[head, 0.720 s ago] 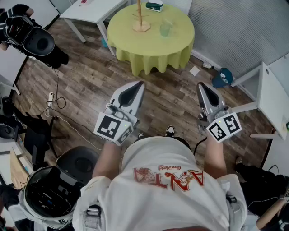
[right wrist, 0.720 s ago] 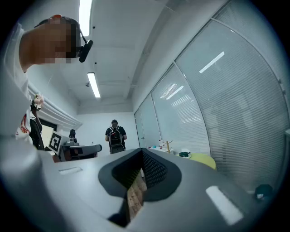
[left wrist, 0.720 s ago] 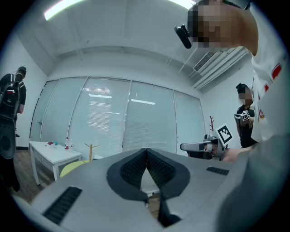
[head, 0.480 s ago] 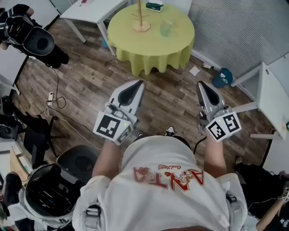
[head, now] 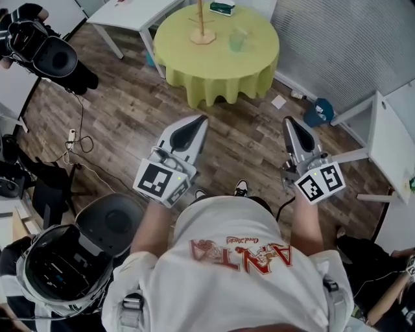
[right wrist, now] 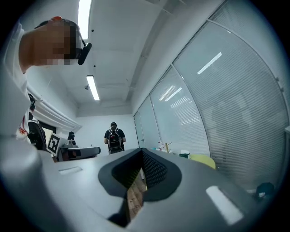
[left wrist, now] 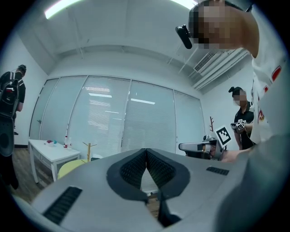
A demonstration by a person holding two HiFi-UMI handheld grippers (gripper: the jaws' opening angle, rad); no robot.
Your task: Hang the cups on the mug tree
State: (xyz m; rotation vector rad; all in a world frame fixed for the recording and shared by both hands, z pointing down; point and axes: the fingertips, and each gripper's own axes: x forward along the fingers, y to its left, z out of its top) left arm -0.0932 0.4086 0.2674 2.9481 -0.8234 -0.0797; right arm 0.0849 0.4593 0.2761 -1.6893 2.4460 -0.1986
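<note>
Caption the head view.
Left gripper and right gripper, shut and empty, point toward the round table bearing mug tree and cup.

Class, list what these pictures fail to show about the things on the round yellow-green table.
- Wooden mug tree: head view, top cut off by the upper edge.
- Pale green see-through cup: head view, too small to show a handle.
- Teal object: head view, too small to name.
- Yellow-green table: left gripper view, mostly hidden behind the left gripper.
</note>
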